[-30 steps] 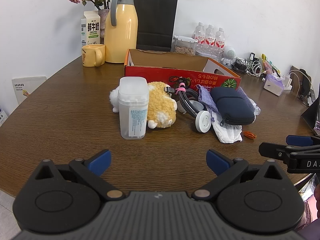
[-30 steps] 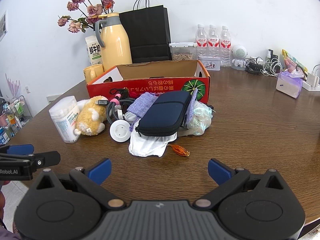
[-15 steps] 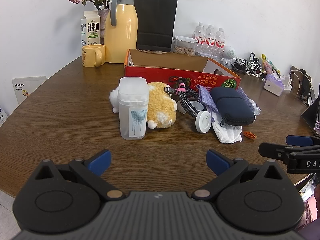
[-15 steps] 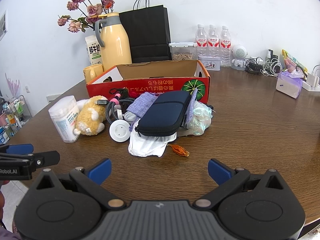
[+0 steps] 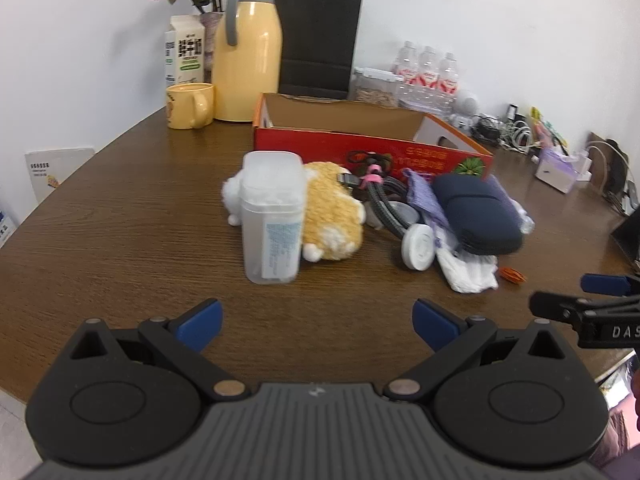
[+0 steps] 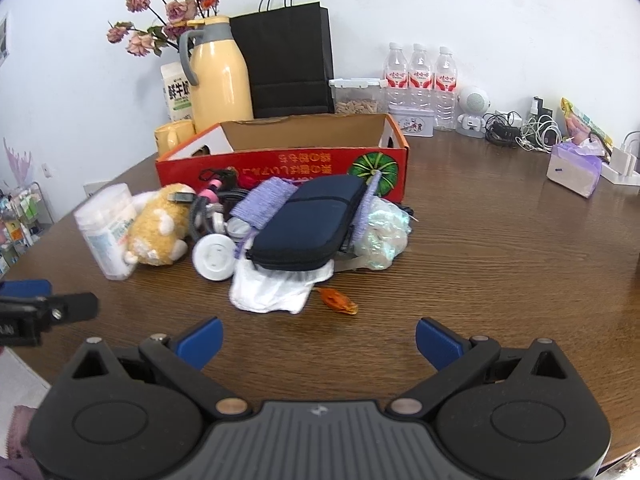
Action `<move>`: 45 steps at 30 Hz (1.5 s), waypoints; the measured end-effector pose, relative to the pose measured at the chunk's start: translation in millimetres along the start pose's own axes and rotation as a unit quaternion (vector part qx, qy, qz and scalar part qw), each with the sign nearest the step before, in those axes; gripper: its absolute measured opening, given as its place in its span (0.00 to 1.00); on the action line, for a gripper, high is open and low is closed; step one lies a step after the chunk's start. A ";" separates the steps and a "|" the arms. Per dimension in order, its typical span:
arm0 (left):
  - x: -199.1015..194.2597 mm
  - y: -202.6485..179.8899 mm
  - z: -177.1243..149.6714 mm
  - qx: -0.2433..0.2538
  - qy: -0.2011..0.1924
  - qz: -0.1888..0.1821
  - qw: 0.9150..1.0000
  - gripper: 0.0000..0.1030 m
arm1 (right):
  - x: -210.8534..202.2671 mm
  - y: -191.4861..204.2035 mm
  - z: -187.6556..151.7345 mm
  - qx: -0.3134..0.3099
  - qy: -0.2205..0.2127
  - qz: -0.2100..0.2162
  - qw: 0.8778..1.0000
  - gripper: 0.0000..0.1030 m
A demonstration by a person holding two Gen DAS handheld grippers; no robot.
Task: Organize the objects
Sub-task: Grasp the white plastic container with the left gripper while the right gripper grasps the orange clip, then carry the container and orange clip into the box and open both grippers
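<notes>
While upright, clear lidded container (image 5: 273, 216), white label, beside plush (image 5: 333, 218)

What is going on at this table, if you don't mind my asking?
A person holds a hand-held gripper in each hand, the left hand-held gripper and the right hand-held gripper, both open and empty above the table. A pile lies unsorted before the red box: a clear container, plush toy, navy pouch. The box looks empty.
</notes>
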State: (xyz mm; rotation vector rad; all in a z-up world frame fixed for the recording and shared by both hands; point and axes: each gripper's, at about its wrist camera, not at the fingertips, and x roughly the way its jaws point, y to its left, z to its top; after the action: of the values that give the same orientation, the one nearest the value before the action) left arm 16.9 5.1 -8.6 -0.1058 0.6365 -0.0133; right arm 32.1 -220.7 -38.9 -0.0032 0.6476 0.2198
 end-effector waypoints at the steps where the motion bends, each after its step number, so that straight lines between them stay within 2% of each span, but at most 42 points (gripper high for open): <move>1: 2.2 1.7 1.9 -0.003 0.000 0.004 1.000 1.00 | 3.1 -2.4 0.4 -0.004 0.001 -0.003 1.000 0.99; 3: 6.8 5.1 6.0 -0.008 -0.001 0.010 1.000 1.00 | 9.6 -7.4 0.7 -0.011 0.004 -0.004 1.000 0.91; 5: 11.1 8.2 10.3 -0.011 -0.005 0.009 1.000 1.00 | 17.2 -12.4 1.3 -0.019 0.009 -0.003 1.000 0.88; 7: 15.1 9.4 14.5 -0.013 -0.010 0.015 1.000 1.00 | 23.0 -16.0 1.7 -0.029 0.008 0.001 1.000 0.81; 9: 19.8 11.0 18.2 -0.013 -0.016 0.021 1.000 1.00 | 27.3 -19.5 2.5 -0.035 0.007 0.012 0.999 0.69; 15: 39.3 18.3 28.7 -0.028 -0.024 0.041 0.998 0.99 | 41.7 -25.5 7.0 -0.054 0.009 0.027 0.998 0.51; 18: 44.0 20.6 33.2 -0.038 -0.036 0.043 0.998 0.90 | 48.2 -26.9 8.7 -0.065 0.013 0.033 0.997 0.41; 22: 48.1 18.6 36.2 -0.035 -0.051 0.042 0.997 0.72 | 50.5 -28.8 9.2 -0.064 0.007 0.047 0.997 0.31; 25: 53.9 18.4 38.0 -0.040 -0.053 0.043 0.997 0.70 | 50.9 -28.4 8.8 -0.068 0.005 0.056 0.996 0.23; 27: 54.5 19.0 38.2 -0.044 -0.059 0.038 0.997 0.62 | 50.6 -28.2 8.8 -0.069 0.006 0.064 0.996 0.17; 28: 54.4 19.4 37.9 -0.045 -0.061 0.039 0.996 0.51 | 50.1 -28.3 8.6 -0.069 0.006 0.066 0.995 0.16; 29: 54.5 20.1 37.9 -0.047 -0.062 0.038 0.996 0.45 | 50.0 -28.3 8.7 -0.070 0.006 0.068 0.995 0.14; 34: 49.3 20.6 33.8 -0.041 -0.074 0.042 0.995 0.42 | 47.4 -30.1 7.8 -0.063 0.004 0.074 0.995 0.11; 45: 24.9 25.2 37.2 -0.040 -0.104 0.045 0.993 0.41 | 24.4 -30.8 4.1 -0.059 -0.012 0.076 0.995 0.11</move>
State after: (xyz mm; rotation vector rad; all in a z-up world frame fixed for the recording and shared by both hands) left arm 58.5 32.5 3.8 -0.1536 0.4337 0.1092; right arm 59.7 -245.5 -52.3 -0.0655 0.6114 0.4048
